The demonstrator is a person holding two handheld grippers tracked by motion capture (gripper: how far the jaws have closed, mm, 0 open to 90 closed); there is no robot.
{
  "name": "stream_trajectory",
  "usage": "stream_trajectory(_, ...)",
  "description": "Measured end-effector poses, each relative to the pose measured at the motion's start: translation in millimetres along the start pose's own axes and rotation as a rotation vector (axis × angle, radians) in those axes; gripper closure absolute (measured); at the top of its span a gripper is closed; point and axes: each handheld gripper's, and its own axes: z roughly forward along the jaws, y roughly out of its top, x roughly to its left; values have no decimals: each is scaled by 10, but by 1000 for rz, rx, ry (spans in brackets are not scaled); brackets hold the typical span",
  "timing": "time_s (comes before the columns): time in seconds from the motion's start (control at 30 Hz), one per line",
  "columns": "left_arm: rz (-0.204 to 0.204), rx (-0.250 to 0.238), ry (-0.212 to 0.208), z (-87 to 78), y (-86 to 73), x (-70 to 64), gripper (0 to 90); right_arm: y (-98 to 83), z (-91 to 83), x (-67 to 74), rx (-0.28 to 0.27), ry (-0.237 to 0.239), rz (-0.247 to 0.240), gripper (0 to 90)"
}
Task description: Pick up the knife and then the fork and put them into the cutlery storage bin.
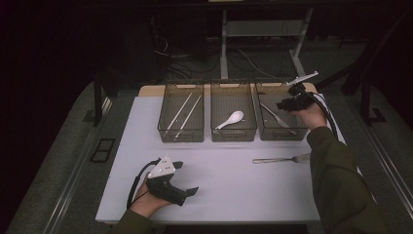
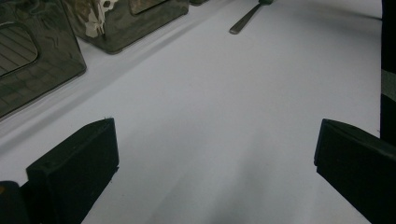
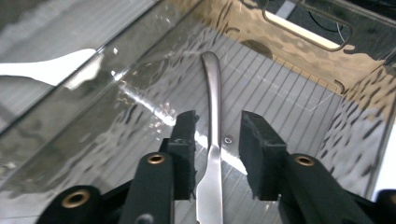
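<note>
White sheeting covers the worktop (image 1: 219, 190) under dim light, with dark floor and cables beyond its far edge. Nearest me, by the near left corner, my left tool (image 2: 215, 163) rests low over the bare surface with its jaws spread wide and nothing between them. Farther out, toward the right edge, a metal fork (image 1: 282, 159) lies flat on the sheet, its tines pointing right, apart from everything else.

Along the far edge stand three clear bins in a row. The left bin (image 1: 181, 131) holds a pair of pale chopsticks (image 1: 184, 111), the middle bin (image 1: 234, 132) a white spoon (image 1: 231, 119). My right tool (image 3: 215, 144) reaches down into the right bin (image 3: 299, 70), where a piece of metal cutlery (image 3: 213, 93) lies on the ribbed floor with its handle running between my jaws. Those jaws stand a little apart, with a gap showing on either side of the handle, so I judge they grip nothing at this moment.

The step in hand looks like sorting cutlery by kind, with this piece just set into its bin. Next I judge I should lift the right tool straight up clear of the bin walls without nudging the piece, then come back toward the right edge for the fork, approaching its handle squarely and low.
</note>
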Motion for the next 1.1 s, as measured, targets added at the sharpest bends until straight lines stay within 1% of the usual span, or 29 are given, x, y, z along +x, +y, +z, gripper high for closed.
stream_trajectory(0.07,1,5,0,0,2,-2,0,-8,-68,-8,-26,19,16,589)
stream_trajectory(0.13,-2,0,4,-2,0,-2,0,-27,-147,-6,-53,44,32,537)
stream_trajectory(0.23,-6,-6,6,-17,-1,5,0,-75,-313,28,-117,85,47,479)
stream_trajectory(0.27,-9,-6,6,-19,-1,7,0,-91,-373,44,-130,104,50,465)
stream_trajectory(0.33,-9,-7,6,-20,-3,12,0,-132,-483,89,-146,140,36,431)
stream_trajectory(0.4,-9,-7,7,-22,-3,13,0,-182,-592,138,-159,152,21,405)
stream_trajectory(0.5,-11,-9,9,-26,-3,12,0,-265,-742,211,-180,182,-22,383)
stream_trajectory(0.63,-14,-14,11,-26,-4,11,0,-380,-909,312,-208,208,-52,365)
stream_trajectory(0.73,-12,-14,8,-23,-5,11,0,-488,-987,399,-224,233,-85,355)
stream_trajectory(0.83,-12,-11,6,-19,-7,10,0,-600,-1032,482,-236,243,-105,346)
stream_trajectory(0.93,-12,-12,4,-16,-9,8,0,-693,-1053,550,-243,246,-120,338)
stream_trajectory(1.0,-11,-9,2,-14,-10,9,0,-751,-1053,588,-238,250,-136,338)
stream_trajectory(1.07,-6,-3,0,-13,-12,13,0,-810,-1037,624,-237,242,-148,342)
stream_trajectory(1.1,-3,0,-1,-10,-14,14,0,-831,-1019,641,-227,245,-154,342)
